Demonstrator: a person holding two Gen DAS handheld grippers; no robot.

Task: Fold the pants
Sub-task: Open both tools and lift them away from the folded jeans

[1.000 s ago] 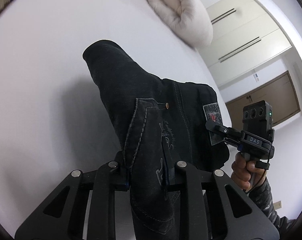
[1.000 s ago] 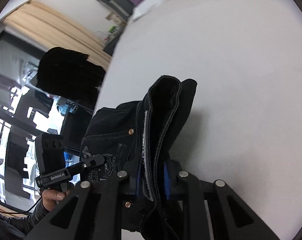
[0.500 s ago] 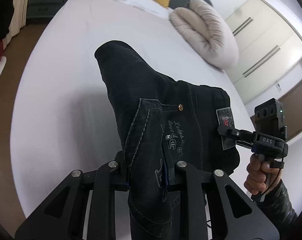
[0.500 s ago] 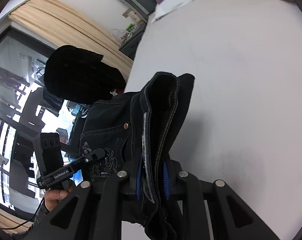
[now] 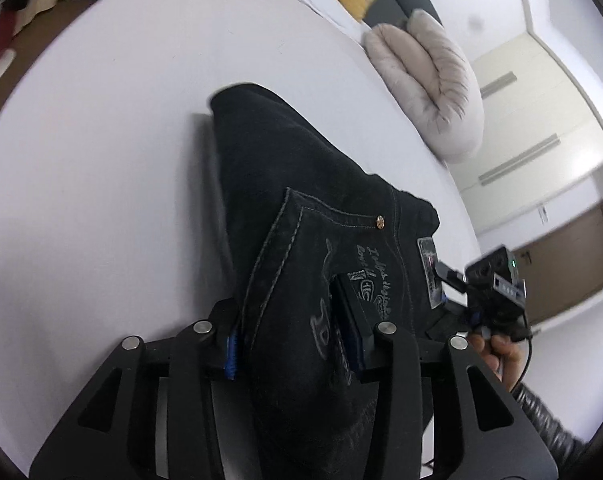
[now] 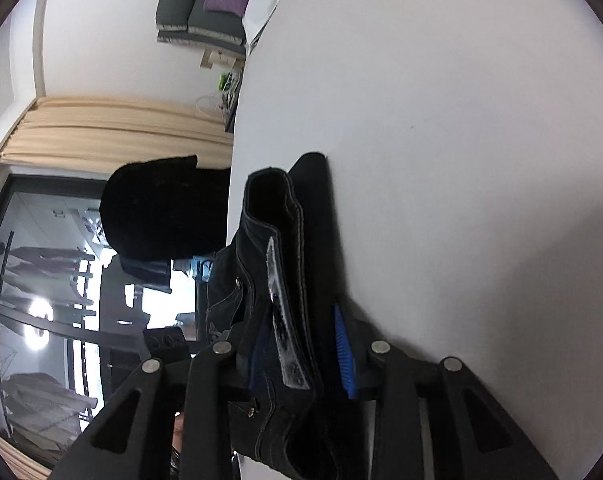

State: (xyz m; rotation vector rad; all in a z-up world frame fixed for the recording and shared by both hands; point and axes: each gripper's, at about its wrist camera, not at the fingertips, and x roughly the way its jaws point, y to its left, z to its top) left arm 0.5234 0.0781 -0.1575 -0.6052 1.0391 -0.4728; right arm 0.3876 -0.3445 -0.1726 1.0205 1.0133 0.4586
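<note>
Parting just now around the folded pants (image 5: 301,208), both jaws' contact stays hidden by denim

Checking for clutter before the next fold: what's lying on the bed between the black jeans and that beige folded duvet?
Nothing: in the left wrist view only bare white sheet lies between the black jeans and the beige duvet.

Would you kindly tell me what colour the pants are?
Black denim pants with grey stitching, clearest in the left wrist view.
</note>
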